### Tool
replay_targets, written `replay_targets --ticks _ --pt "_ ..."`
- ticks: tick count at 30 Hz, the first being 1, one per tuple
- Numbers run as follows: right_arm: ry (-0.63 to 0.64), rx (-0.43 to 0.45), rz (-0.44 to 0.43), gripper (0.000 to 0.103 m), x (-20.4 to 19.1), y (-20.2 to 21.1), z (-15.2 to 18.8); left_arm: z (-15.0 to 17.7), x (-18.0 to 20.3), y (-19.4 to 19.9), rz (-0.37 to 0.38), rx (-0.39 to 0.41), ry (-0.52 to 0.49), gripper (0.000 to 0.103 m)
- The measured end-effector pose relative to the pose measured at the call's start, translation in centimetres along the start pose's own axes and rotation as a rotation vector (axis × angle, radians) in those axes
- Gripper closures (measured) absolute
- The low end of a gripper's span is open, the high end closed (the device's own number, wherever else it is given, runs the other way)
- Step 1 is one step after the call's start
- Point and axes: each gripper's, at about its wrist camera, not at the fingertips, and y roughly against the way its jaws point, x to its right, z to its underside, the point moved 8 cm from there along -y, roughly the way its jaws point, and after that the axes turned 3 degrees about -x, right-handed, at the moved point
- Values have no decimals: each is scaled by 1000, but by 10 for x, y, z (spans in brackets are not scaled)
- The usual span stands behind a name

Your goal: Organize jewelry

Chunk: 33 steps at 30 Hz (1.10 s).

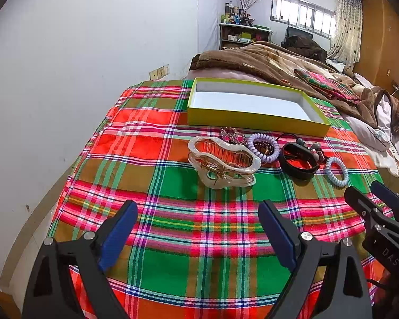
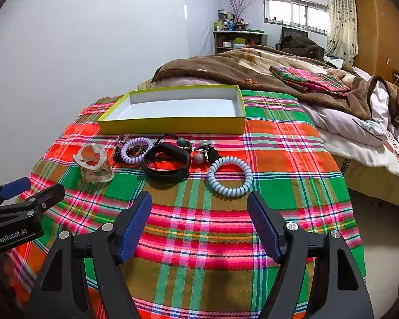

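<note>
Left wrist view: you are holding the left gripper (image 1: 198,228) low over the near edge of the red-and-green plaid cloth (image 1: 173,199), jaws spread wide, nothing between them. The translucent cream plastic hair claw (image 1: 223,160) is sitting straight ahead of that gap, its long axis running left to right across your line of approach.

Right wrist view: the right gripper (image 2: 199,222) is likewise gaping wide and carrying nothing. The pale blue spiral hair tie (image 2: 230,176) is lying just ahead of it, flat on the cloth. To its left are lying the black band bracelet (image 2: 166,166), then the lilac spiral hair tie (image 2: 137,150) ringed round dark beads. Grey bobble ties (image 2: 203,150) are sitting behind, touching the black band.

The shallow yellow-green cardboard box with white lining (image 2: 173,125) is standing empty beyond the whole row, toward the cloth's far edge.

Judgement: the left is nearer the claw, the right nearer the blue tie. The claw's breadth is asking for a grip across its short axis.
</note>
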Motion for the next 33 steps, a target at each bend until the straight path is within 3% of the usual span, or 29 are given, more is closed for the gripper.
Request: replay_targets --ticks 33 --pt "2 -1 -1 29 -2 1 1 1 -6 6 -1 -1 8 10"
